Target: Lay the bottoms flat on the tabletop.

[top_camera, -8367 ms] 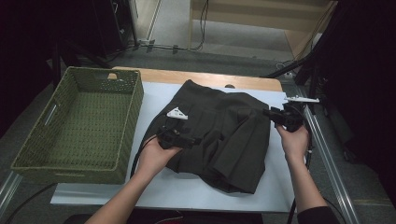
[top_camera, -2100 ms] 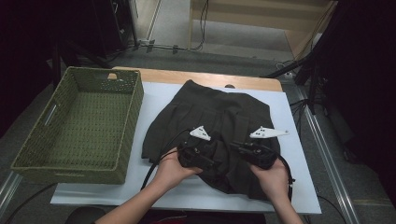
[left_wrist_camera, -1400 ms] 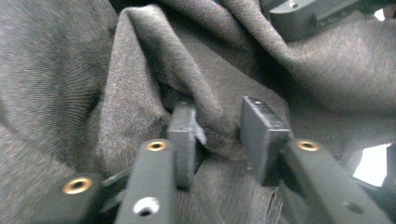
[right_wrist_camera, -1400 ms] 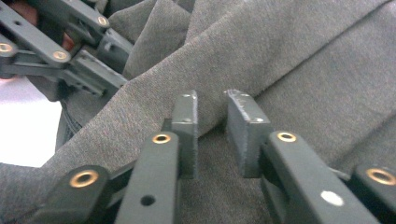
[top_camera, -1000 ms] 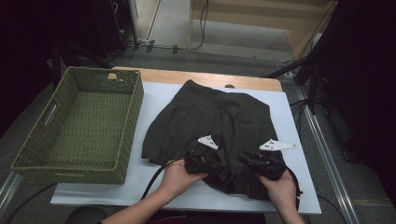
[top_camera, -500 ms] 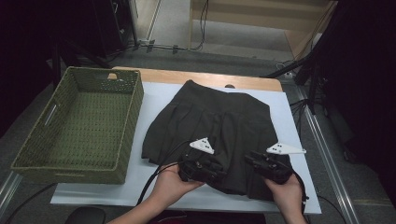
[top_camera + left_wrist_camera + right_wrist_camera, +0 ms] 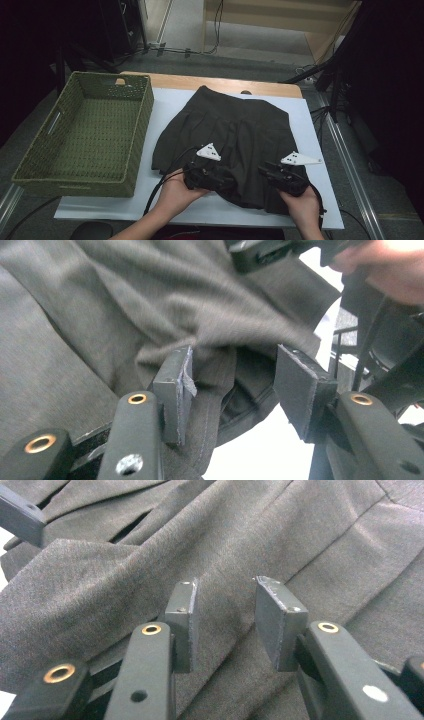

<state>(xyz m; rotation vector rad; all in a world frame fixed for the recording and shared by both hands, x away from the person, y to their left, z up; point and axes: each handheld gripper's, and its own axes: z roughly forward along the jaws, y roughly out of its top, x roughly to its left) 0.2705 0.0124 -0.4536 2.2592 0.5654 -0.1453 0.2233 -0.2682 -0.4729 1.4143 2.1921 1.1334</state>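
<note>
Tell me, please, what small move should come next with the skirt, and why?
Probably draw both claws back off the hem. The left claw has just been opening, with the skirt hem loose between its pads, and the right claw stands open over the cloth, so neither grips it. The skirt lies spread flat beside the basket.

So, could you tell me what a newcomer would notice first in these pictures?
Most striking is the dark pleated skirt spread on the white table. At its near hem, the left gripper and right gripper hover with jaws parted. A green woven basket stands left of it.
</note>
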